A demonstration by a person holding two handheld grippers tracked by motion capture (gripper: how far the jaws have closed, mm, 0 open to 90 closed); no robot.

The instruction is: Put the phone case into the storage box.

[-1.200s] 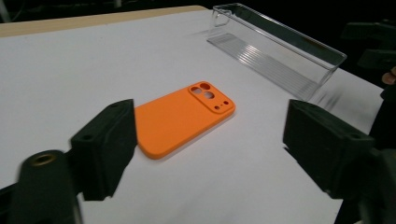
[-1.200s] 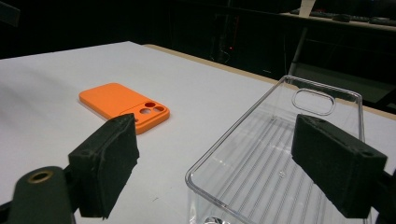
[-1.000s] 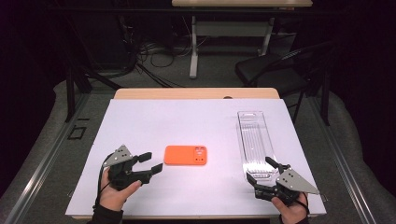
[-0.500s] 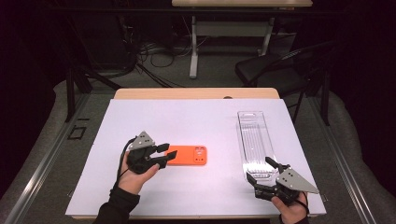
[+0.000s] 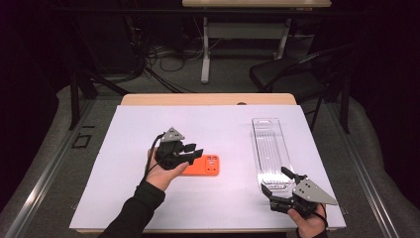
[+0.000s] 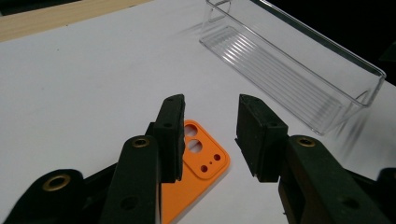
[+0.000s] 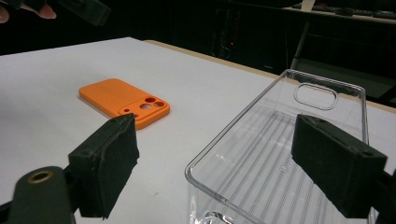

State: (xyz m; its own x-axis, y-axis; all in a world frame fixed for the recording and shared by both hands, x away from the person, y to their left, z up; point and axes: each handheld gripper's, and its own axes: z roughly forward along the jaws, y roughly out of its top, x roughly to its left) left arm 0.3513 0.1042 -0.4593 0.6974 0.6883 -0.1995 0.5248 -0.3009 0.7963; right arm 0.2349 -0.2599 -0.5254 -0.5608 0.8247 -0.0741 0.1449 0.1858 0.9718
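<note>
We find the orange phone case (image 5: 205, 165) under the left hand-held gripper (image 5: 194, 154), jaws just narrowing, unclenched, nothing gripped, forearm angled inward over the tabletop (image 5: 129, 144).

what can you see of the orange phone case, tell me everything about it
The orange phone case looks like matte plastic or silicone, a rounded rectangle with a raised camera block pierced by round holes at one end. It lies flat on the white table cover, apart from the clear tray. The left gripper hangs over its other end with jaws partly open, having just been closing; the left gripper view shows the pads not pressing on it.
</note>
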